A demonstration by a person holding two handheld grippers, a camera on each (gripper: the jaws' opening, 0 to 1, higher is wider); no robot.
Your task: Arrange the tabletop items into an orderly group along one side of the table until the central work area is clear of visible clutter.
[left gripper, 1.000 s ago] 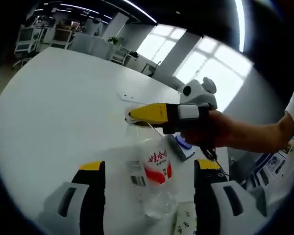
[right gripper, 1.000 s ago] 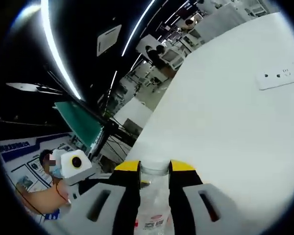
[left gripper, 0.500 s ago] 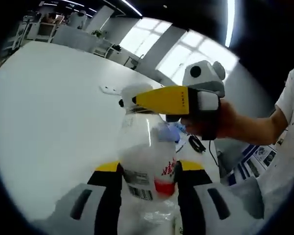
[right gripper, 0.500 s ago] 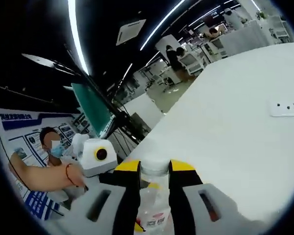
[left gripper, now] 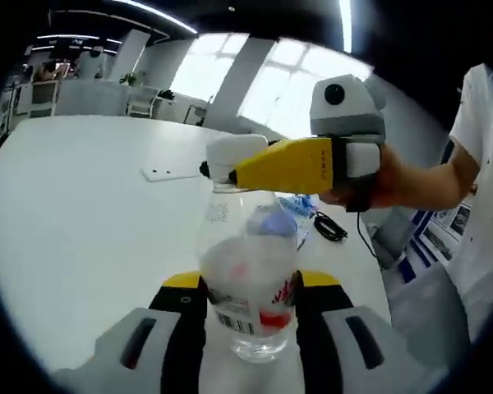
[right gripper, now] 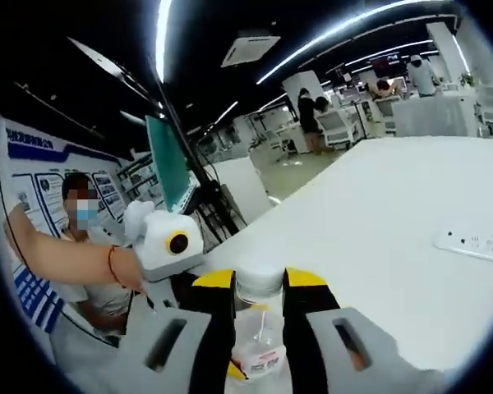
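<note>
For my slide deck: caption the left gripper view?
Both claws grip one clear bottle: left claw at body, right claw at cap.

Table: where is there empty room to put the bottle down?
The table is bare from the bottle out to the power strip, and beyond the strip too. It is crowded behind the bottle, near the blue packet and black cable.

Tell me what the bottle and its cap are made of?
The bottle looks like thin clear plastic: you can see the table through it, and it has a glossy printed label. Its cap looks like white plastic, matte rather than shiny. Both are guesses from looks alone.
</note>
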